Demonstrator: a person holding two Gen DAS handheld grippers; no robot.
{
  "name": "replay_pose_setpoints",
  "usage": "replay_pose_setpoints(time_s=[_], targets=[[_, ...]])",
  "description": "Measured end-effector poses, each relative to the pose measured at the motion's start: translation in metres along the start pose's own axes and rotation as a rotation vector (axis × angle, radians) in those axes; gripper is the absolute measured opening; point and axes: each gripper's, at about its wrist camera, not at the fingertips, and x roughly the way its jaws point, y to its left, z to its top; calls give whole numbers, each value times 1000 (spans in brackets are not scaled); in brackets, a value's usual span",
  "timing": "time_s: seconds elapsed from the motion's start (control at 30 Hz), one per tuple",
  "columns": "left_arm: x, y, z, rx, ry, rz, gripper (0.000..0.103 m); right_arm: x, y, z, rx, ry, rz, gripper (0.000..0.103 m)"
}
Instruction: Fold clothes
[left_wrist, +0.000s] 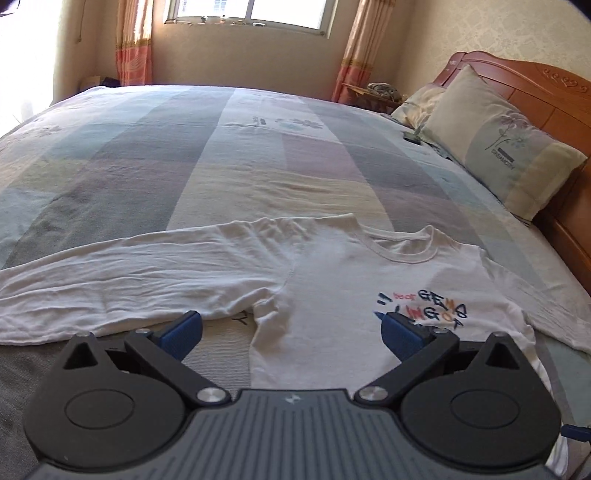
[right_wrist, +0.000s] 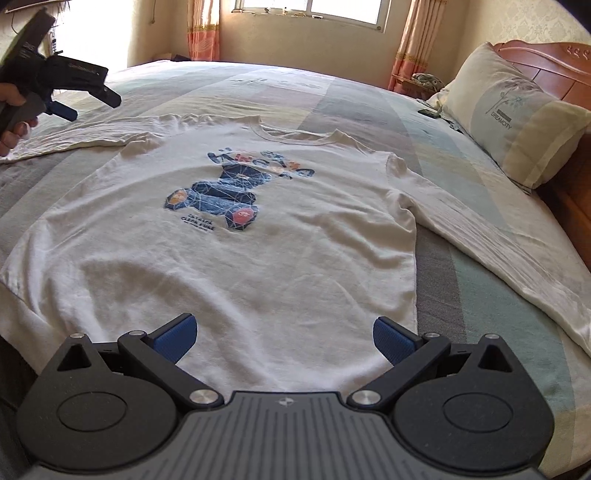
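Right wrist view: a white long-sleeved shirt (right_wrist: 236, 240) is seen laid flat, print up, on the bed (right_wrist: 480, 280), collar toward the window and hem nearest the right gripper (right_wrist: 283, 338), whose jaws are spread with nothing between them, directly over the hem. The left gripper (left_wrist: 291, 332), likewise spread and unloaded, is held above the armpit where the left sleeve (left_wrist: 122, 273) runs out sideways. That sleeve is judged nearer the left gripper, so it would likely be folded inward first.
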Motion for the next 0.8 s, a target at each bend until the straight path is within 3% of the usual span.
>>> replay_pose_setpoints(time_s=[0.13,0.3,0.47,0.53,0.6,0.7,0.8], targets=[[-7,-56,-23,97,-14,-67,102,30,-24,-13,122,46,35,103],[5,-104,-62,151,56,-88,102,25,-25,-24,141,-5,45,103],[18,-117,-100,117,155,-62,102,14,-22,-39,119,-52,24,103],[22,-116,-116,90,212,-54,102,8,-23,-39,105,-25,38,103],[16,-119,-122,108,192,-29,102,2,-31,-38,113,-4,76,103],[1,-124,-122,136,161,-17,102,-20,-62,-38,232,-77,119,103],[-11,-134,-119,183,100,-5,102,-37,-106,-30,327,-156,46,103]])
